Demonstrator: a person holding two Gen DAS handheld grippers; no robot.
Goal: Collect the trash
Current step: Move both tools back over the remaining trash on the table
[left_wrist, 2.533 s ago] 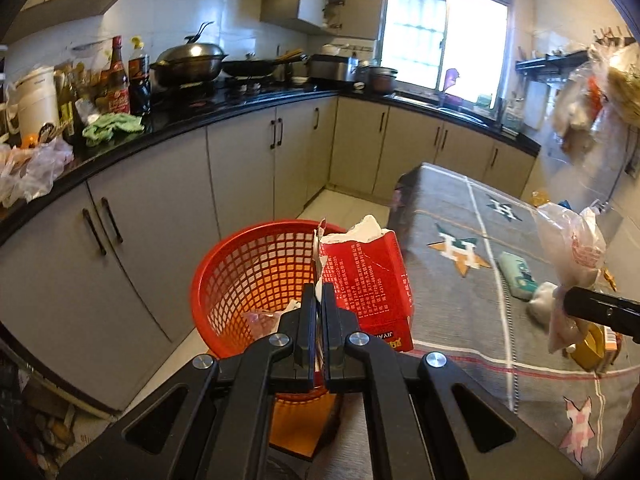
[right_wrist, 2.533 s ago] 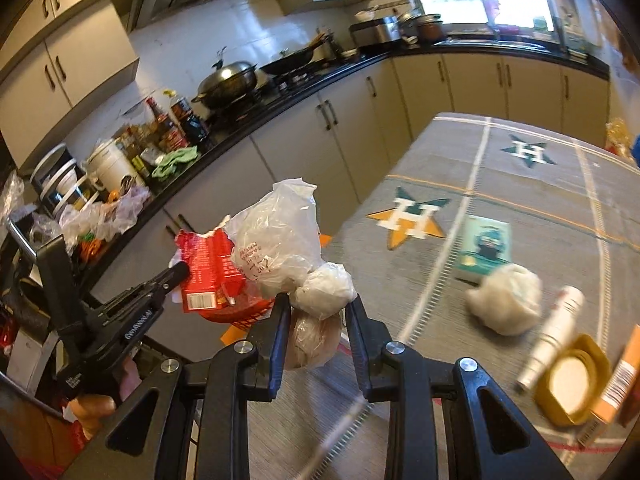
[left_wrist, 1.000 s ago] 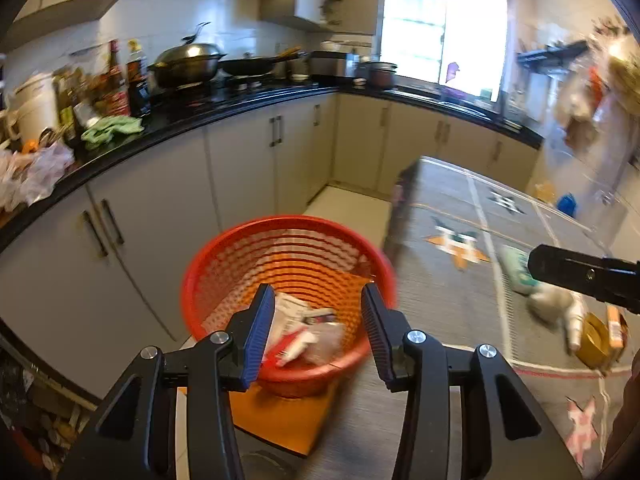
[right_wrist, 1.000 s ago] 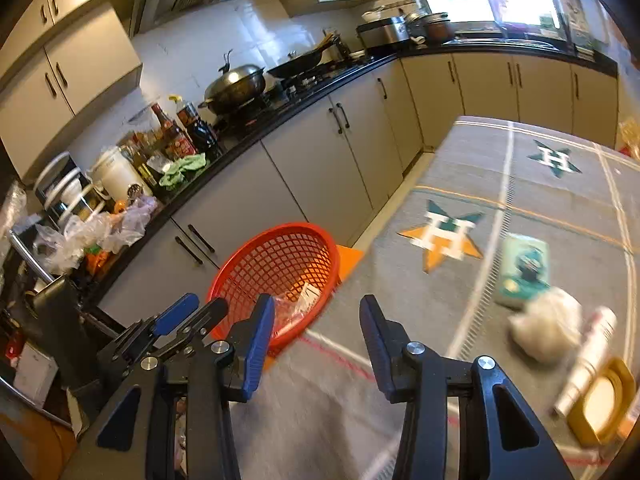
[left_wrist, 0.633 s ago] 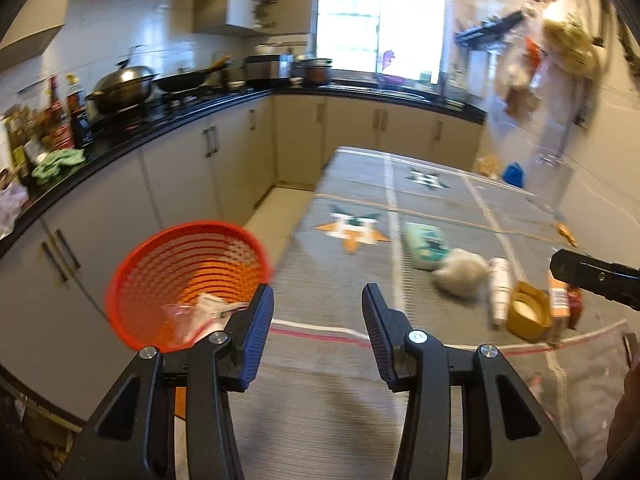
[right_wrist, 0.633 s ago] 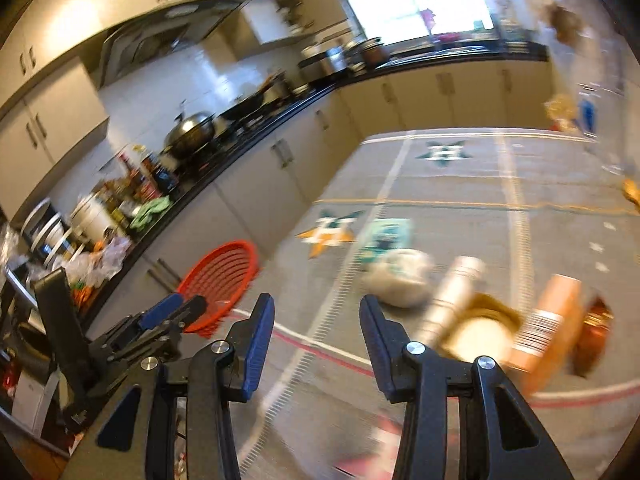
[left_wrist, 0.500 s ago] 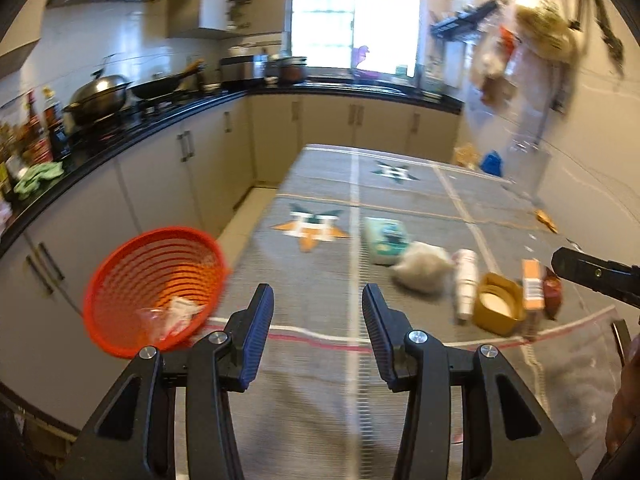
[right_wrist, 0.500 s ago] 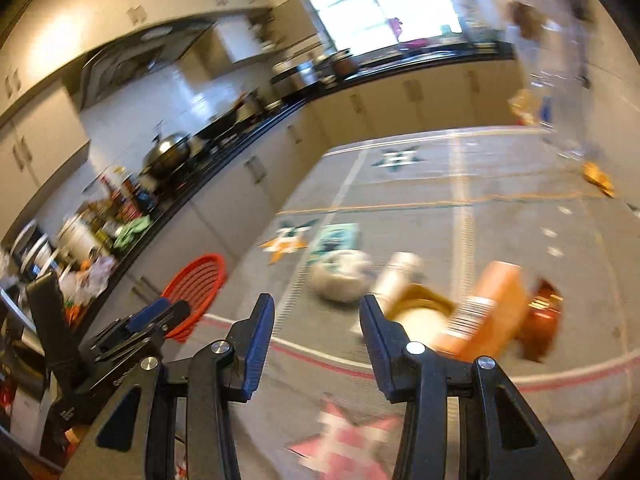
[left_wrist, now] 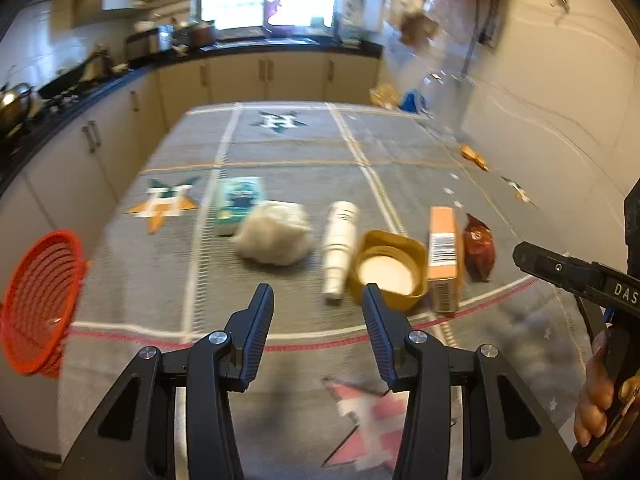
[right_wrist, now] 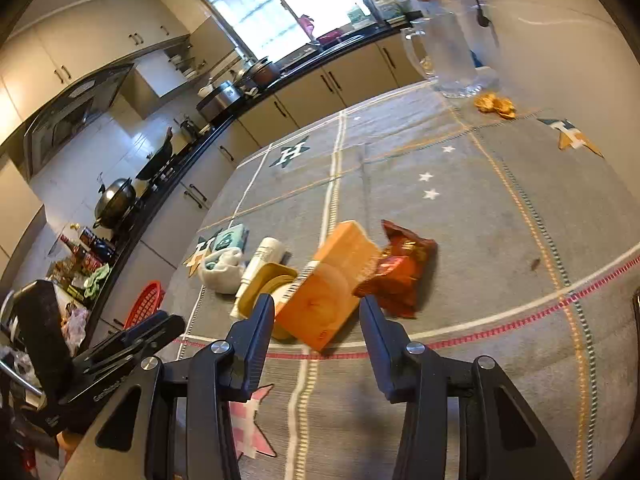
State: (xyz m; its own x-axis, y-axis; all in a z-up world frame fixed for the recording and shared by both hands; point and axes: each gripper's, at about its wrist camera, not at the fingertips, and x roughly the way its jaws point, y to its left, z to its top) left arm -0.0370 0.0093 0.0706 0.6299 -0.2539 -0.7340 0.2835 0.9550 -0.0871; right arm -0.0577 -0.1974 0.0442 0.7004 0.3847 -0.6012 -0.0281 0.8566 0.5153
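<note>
— What are the grippers doing?
— Both are released, nothing between them: the left gripper (left_wrist: pixel 318 300) hangs over the counter (left_wrist: pixel 280 148), the right gripper (right_wrist: pixel 316 310) near the orange box (right_wrist: pixel 332 280).
— And the trash?
— In a row: teal packet (left_wrist: pixel 239 202), white wad (left_wrist: pixel 274 236), white tube (left_wrist: pixel 340 246), yellow lid (left_wrist: pixel 386 268), box, red wrapper (right_wrist: pixel 396 270). The red basket (left_wrist: pixel 38 304) is cut off at the counter's left edge, its contents blurred.
</note>
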